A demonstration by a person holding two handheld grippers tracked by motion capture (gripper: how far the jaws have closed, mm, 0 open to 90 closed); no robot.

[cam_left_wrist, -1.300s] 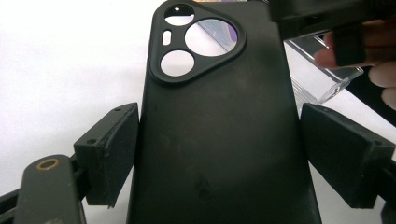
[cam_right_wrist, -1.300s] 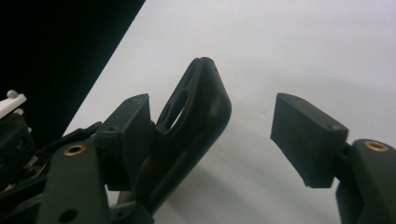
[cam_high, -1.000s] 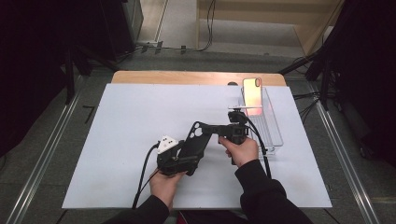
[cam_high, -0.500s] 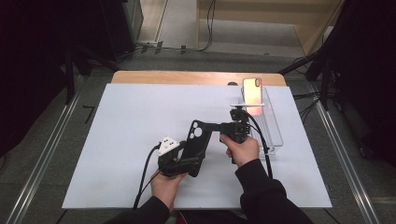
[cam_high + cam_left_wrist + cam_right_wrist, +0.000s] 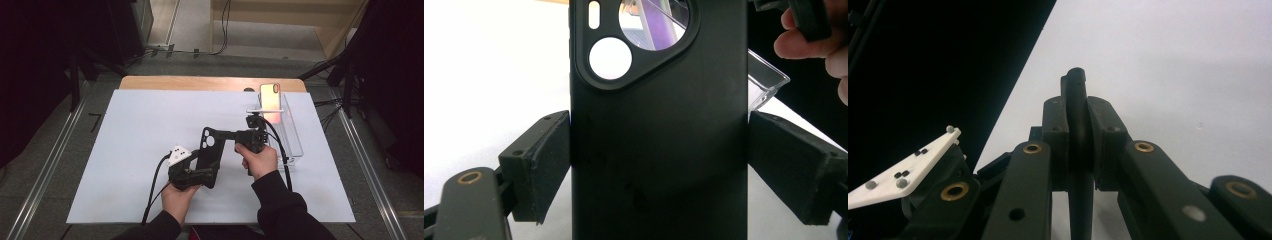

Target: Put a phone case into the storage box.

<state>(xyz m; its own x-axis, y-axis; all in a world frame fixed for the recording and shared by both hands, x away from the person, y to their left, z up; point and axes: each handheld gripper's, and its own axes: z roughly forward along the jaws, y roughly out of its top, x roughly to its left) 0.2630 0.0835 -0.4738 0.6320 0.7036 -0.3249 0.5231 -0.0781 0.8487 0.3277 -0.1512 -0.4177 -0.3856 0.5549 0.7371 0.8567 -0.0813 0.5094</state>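
Black phone case (image 5: 209,150) was held above the white counter (image 5: 125,150), clamped across its width by the left tool (image 5: 659,170); its upper edge was pinched edge-on by the right tool (image 5: 1079,145), jaws just closed on it

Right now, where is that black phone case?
In the high view the black phone case is held above the white mat near the table's middle, clamped between the left gripper and right gripper, left of the clear tray.

The left gripper view's edges are cutting off the black phone case (image 5: 659,140) top and bottom; it is hiding most of the clear tray (image 5: 764,82) behind it.
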